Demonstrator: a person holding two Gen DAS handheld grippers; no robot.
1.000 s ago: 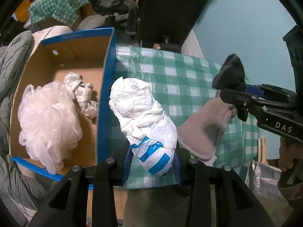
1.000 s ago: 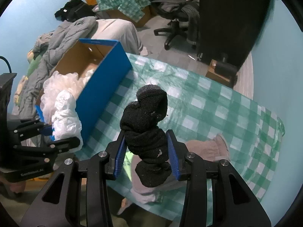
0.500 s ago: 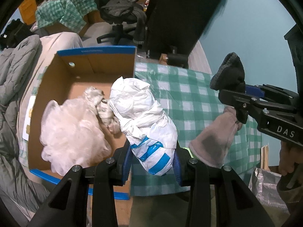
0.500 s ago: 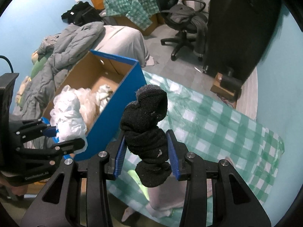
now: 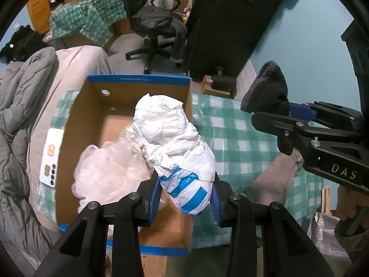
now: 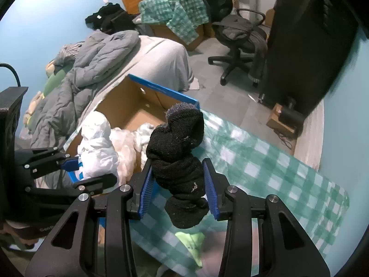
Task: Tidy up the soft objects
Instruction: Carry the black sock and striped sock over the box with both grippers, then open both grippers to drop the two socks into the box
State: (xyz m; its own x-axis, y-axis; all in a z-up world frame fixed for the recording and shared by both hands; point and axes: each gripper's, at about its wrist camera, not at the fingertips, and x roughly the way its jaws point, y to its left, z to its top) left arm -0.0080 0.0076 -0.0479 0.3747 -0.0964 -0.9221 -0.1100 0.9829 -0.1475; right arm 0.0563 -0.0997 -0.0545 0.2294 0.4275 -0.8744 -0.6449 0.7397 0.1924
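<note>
White plastic bundle (image 5: 177, 147) clamped in left hand-held gripper (image 5: 185, 196) above box (image 5: 138, 79)

White bag bundle (image 5: 177, 147) with blue stripes upright over the open box (image 5: 140, 80), which holds pale mesh pouf (image 5: 110, 168); black sock roll (image 6: 180, 164) upright; pink sock (image 5: 274, 180) flat on worktop.

One cardboard box (image 5: 69, 124); one white bundle (image 5: 177, 145); one black sock (image 6: 180, 161); two grippers.
</note>
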